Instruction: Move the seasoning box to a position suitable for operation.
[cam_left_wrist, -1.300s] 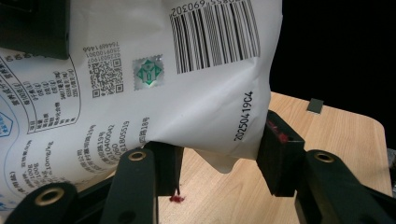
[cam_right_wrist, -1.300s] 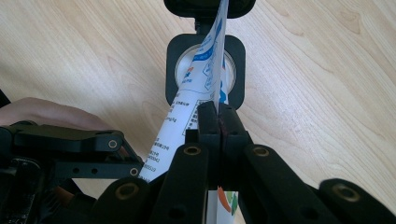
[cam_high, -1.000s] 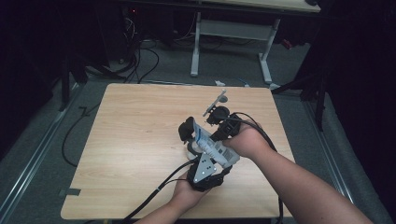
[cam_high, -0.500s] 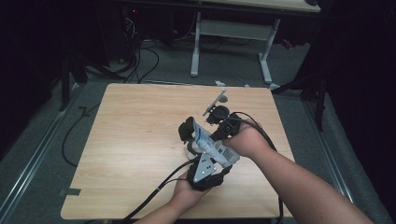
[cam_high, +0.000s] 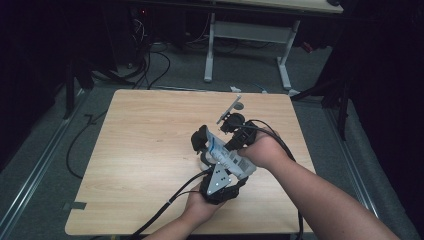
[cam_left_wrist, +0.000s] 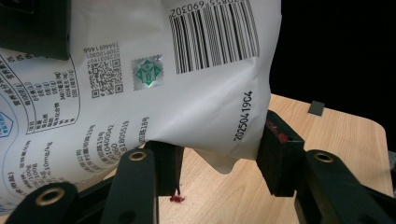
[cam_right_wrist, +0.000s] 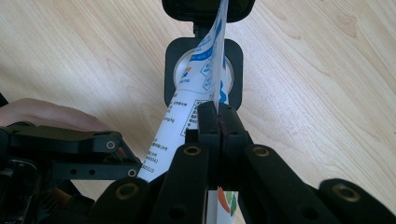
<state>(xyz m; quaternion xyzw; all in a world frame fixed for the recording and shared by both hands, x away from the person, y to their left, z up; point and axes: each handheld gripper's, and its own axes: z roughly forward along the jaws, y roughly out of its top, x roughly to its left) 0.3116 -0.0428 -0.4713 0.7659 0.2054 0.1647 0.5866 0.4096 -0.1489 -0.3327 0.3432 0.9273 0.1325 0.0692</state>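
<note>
Dark room surrounds the wooden table (cam_high: 150, 150), and above its right half we hold a white printed pouch (cam_left_wrist: 140, 84) between both tools. Our right gripper (cam_right_wrist: 218, 122) is fully closed, pinching the pouch's thin flat edge. Our left gripper (cam_left_wrist: 219, 161) stands about half open, pads pressing the pouch's lower corner. We judge the grasp done; pulling or tearing remains.

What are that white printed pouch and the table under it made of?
The pouch looks like thin flexible plastic film or coated paper: it creases softly and has a faint sheen under its barcode and print. The table seems to be wood-grain laminate or light wood, matt, with visible grain lines.
</note>
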